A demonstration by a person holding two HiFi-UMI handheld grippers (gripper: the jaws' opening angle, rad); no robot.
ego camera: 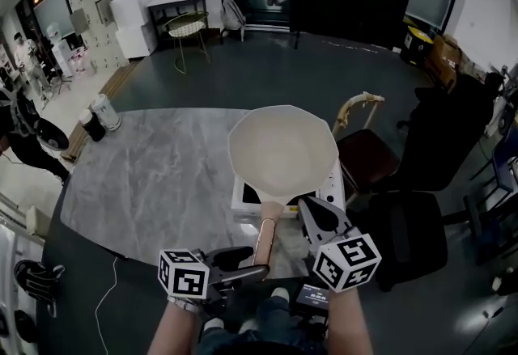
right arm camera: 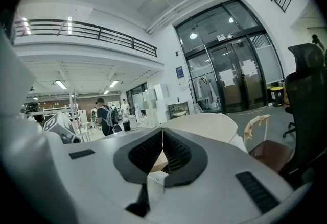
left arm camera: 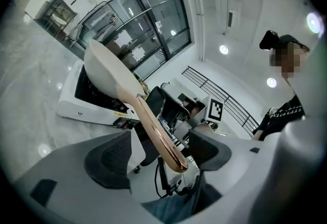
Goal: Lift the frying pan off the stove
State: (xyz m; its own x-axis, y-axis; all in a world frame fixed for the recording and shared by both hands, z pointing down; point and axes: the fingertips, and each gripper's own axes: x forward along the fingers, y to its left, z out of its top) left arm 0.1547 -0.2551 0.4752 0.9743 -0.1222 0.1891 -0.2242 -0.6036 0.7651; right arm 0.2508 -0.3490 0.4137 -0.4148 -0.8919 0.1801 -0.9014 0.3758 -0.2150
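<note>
Presently I find the frying pan [ego camera: 282, 150] on the stove [ego camera: 243, 201], its handle [left arm camera: 153, 126] running back toward me between the left gripper's [left arm camera: 158, 154] wide-spread fingers [left arm camera: 110, 159], ungripped, the right gripper [right arm camera: 162, 154] closed empty alongside.

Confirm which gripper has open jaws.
The left gripper: its jaws stand apart astride the frying pan handle. The right gripper is shut.
</note>
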